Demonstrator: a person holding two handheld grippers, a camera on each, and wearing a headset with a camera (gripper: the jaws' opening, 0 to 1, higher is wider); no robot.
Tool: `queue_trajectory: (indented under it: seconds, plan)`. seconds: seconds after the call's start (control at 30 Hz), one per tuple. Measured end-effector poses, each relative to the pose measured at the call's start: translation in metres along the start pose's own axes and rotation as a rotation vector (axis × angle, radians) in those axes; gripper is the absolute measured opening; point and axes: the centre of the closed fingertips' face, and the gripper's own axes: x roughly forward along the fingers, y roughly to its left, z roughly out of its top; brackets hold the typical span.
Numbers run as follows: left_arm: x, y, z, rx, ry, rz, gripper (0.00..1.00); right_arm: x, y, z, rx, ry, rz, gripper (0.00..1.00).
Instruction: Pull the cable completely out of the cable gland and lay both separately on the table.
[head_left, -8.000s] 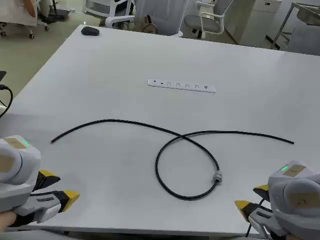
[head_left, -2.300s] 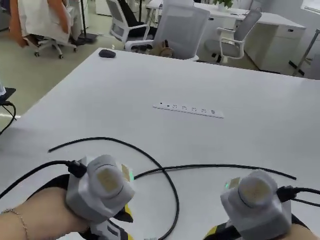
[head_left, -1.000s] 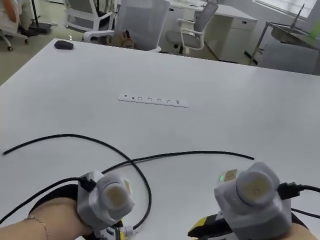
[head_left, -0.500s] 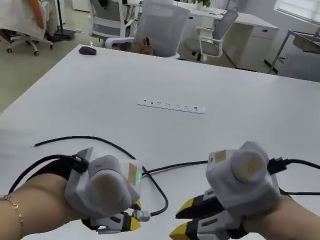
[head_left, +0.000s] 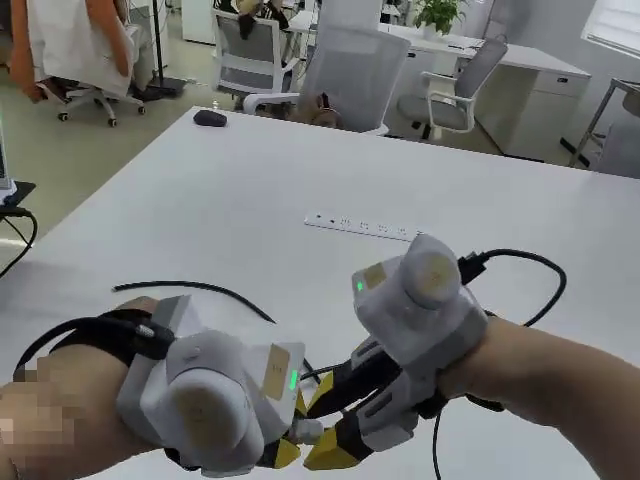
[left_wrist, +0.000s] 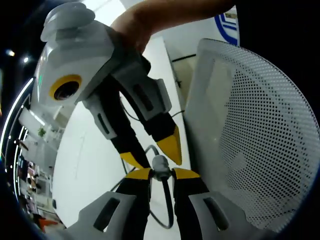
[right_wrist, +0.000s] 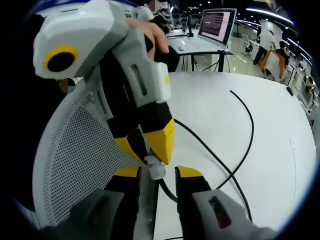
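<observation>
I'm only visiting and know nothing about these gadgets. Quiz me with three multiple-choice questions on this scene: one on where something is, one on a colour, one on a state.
1. Where is the white power strip?
A. on the table
B. on the floor
C. on a chair

2. What colour are the tips of the left gripper and right gripper?
A. red
B. yellow
C. blue

3. The cable gland is:
A. lying alone by the mouse
B. pinched at the left gripper's tips, cable still in it
C. on a chair

Answers:
1. A, it lies flat on the tabletop.
2. B, both pairs end in yellow.
3. B, it sits between those tips with the cable trailing from it.
</observation>
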Motion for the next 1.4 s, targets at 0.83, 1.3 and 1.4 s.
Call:
queue_trajectory:
  seconds: [0.83, 1.3, 1.4]
  plan:
    - [0.004, 0.005, 0.005, -0.559, -0.218, -0.161, 0.17, -0.006, -0.003, -0.013, -0.368, 0.153, -0.325, 0.12]
    - [0.011, 0.001, -0.007, -0.594, -0.184, -0.157, 0.17, -0.014, -0.024, -0.026, -0.226, 0.120, -0.536, 0.40]
    - [0.008, 0.005, -0.006, -0.436, -0.164, -0.083, 0.17, -0.017, -0.027, -0.036, -0.176, 0.132, -0.551, 0.29]
